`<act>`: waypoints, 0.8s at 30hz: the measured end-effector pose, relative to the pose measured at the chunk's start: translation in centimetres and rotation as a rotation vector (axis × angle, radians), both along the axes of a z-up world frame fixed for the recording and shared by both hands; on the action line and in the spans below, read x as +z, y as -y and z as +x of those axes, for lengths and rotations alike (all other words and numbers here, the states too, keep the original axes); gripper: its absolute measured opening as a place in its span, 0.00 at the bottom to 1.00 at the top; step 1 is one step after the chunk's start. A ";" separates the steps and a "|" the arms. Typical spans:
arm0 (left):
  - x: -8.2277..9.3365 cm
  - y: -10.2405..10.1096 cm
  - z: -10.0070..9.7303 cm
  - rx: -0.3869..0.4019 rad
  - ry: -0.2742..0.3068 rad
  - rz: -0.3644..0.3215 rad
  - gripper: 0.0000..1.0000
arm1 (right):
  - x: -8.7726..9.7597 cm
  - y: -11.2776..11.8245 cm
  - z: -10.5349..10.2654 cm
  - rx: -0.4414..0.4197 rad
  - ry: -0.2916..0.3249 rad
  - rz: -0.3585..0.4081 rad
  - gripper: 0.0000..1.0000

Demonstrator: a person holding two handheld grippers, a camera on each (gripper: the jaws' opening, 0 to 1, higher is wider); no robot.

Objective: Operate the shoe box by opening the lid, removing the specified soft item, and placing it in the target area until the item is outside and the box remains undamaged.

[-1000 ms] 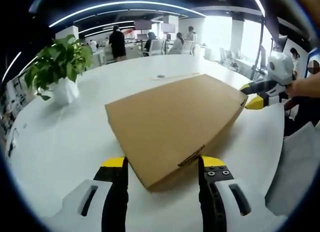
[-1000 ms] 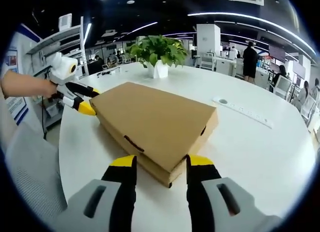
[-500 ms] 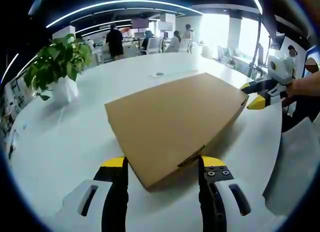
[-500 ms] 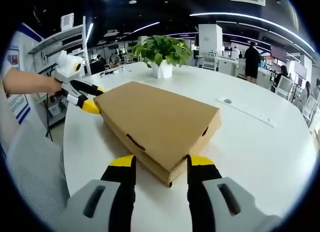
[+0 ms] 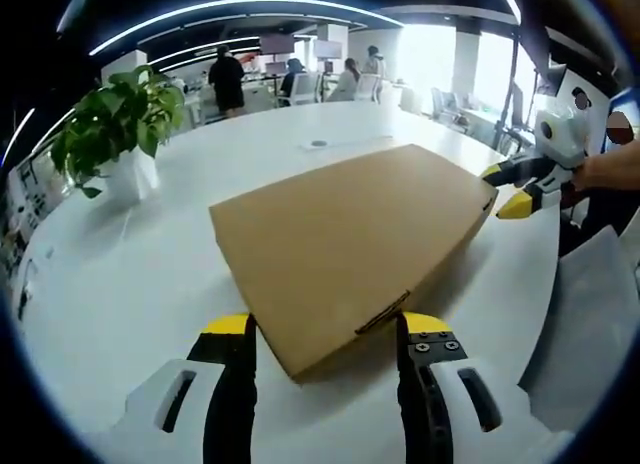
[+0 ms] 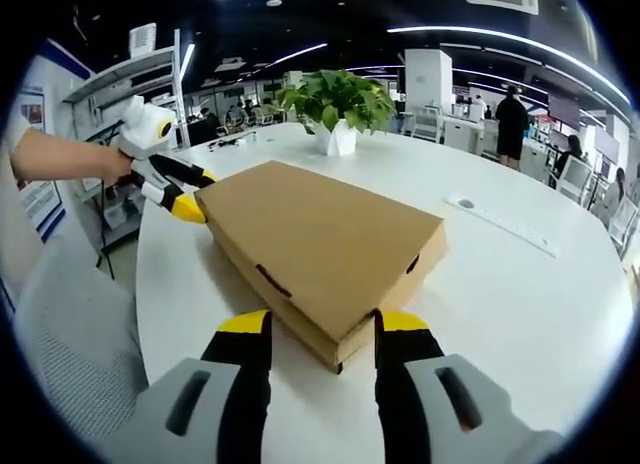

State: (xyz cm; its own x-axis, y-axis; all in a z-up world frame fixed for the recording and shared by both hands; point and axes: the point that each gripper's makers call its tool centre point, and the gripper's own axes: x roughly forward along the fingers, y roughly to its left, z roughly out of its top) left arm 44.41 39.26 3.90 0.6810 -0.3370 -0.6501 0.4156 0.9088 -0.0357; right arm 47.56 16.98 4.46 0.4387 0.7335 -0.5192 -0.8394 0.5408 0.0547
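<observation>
Shoe box [image 5: 345,249] lies closed on the white table [image 5: 120,284]. Left gripper [image 5: 322,329] and right gripper [image 6: 312,326] stand spread at opposite box corners.

- My left gripper [image 5: 323,329] view looks low across the white table [image 5: 120,274], close on one corner of the shoe box [image 5: 350,239], my right gripper [image 5: 515,189] at the far corner.
- My right gripper view faces the opposite corner, equally near, the left gripper at its far-left corner.
- Both views share the box, the table and the potted plant [image 6: 338,104].
</observation>
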 end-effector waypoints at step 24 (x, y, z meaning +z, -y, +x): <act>0.0 -1.7 -1.9 -0.036 -0.017 0.005 0.55 | 0.0 -1.5 -2.8 0.032 0.002 0.014 0.35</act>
